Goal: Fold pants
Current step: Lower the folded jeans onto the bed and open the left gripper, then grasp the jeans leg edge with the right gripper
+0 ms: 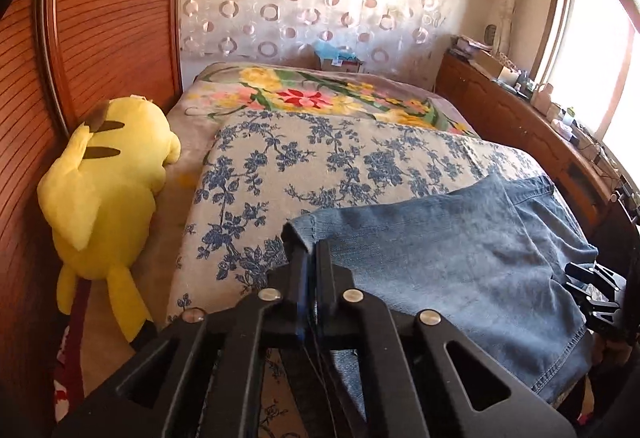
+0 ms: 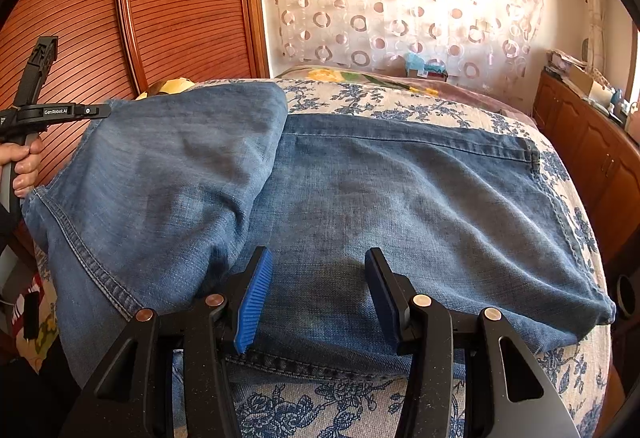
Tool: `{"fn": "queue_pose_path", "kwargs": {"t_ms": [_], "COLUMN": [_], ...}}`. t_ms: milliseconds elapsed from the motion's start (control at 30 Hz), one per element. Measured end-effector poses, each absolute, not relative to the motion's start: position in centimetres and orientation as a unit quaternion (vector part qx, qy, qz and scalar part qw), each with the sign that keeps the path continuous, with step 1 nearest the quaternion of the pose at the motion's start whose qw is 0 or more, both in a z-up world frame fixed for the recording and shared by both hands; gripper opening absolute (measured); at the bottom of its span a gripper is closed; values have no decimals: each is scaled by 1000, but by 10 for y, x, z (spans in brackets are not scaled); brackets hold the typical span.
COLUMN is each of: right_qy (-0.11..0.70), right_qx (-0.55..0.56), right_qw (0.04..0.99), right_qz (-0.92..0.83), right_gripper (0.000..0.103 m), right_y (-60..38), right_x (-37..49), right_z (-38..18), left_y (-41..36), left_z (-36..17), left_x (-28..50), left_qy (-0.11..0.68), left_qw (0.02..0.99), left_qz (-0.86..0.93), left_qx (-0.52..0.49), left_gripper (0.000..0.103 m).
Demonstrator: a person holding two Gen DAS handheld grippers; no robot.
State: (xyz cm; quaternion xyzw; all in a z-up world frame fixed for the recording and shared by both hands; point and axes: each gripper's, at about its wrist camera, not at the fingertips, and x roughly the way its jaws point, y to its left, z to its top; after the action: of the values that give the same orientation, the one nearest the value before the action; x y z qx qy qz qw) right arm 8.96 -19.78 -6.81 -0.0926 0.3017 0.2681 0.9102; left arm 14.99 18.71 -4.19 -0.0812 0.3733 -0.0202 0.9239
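Blue denim pants [image 2: 400, 206] lie on the bed's blue-flowered cover [image 2: 400, 102]. One part of them [image 2: 172, 174] is lifted and folded over toward the left. My left gripper [image 1: 310, 250] is shut on the hem of that lifted part [image 1: 304, 230] and holds it above the bed; it shows at the left edge of the right wrist view [image 2: 96, 111]. My right gripper [image 2: 318, 258] is open, its blue-padded fingers [image 2: 256, 298] just above the flat pants near the front edge, holding nothing. It shows at the right edge of the left wrist view [image 1: 592, 290].
A yellow plush toy [image 1: 108, 190] lies along the bed's left side against a slatted wooden wardrobe [image 1: 112, 10]. A flowered blanket [image 1: 320, 94] covers the far end. A wooden cabinet [image 1: 520, 126] with clutter runs along the right under a window.
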Motion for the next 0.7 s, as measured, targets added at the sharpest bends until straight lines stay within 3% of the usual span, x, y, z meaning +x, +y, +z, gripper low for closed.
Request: {"fn": "queue_pose_path", "kwargs": {"t_ms": [233, 300, 633, 700], "right_qy": [297, 301, 308, 318], "right_qx": [-92, -83, -56, -50], "right_qw": [912, 909, 896, 890], "right_qz": [267, 276, 316, 323], "right_gripper": [50, 50, 50, 45], "right_y": [-198, -199, -186, -184], "right_x": [86, 83, 61, 62], "right_z": [-64, -62, -54, -57], "left_y": [170, 161, 105, 90], "left_z": [-28, -20, -7, -17], "left_x": [139, 133, 113, 115], "left_qy": [357, 345, 321, 334], "left_qw": [933, 937, 944, 939], "left_qz": [-18, -23, -72, -82], "left_qx": [-48, -40, -21, -6], "left_gripper": [30, 47, 50, 50]}}
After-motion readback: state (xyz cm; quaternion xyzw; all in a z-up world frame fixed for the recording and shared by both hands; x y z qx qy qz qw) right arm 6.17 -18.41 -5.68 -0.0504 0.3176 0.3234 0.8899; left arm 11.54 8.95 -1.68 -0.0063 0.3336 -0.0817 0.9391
